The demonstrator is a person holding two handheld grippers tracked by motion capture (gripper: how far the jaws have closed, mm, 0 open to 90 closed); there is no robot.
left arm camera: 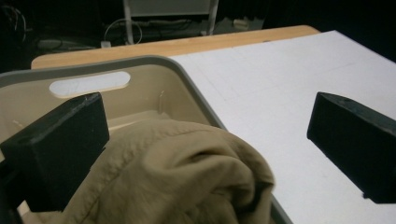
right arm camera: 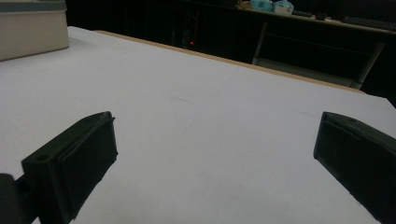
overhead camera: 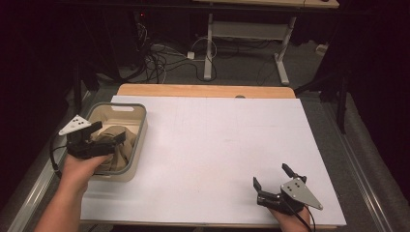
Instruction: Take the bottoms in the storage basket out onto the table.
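1. The high view takes in the whole white table [overhead camera: 212, 159]: a beige bin [overhead camera: 140, 126] with a grey rim sits at its left edge, with a tan cloth [overhead camera: 118, 150] bunched inside it, and the left gripper [overhead camera: 107, 136] hangs over that cloth.
2. The left gripper view adds detail: the cloth [left arm camera: 177, 172] is heaped against the bin's [left arm camera: 154, 63] near wall and reaches about level with the rim, and the far wall has a handle slot. The jaws stand wide apart, holding nothing, one over the bin and one out over the table [left arm camera: 280, 93].
3. The right gripper [overhead camera: 272, 176] rests low at the table's near right, well apart from the bin; its jaws are spread and empty.
4. The bin's long axis runs front to back along the table edge; the crumpled cloth has no clear direction.
5. I can read no writing or label.
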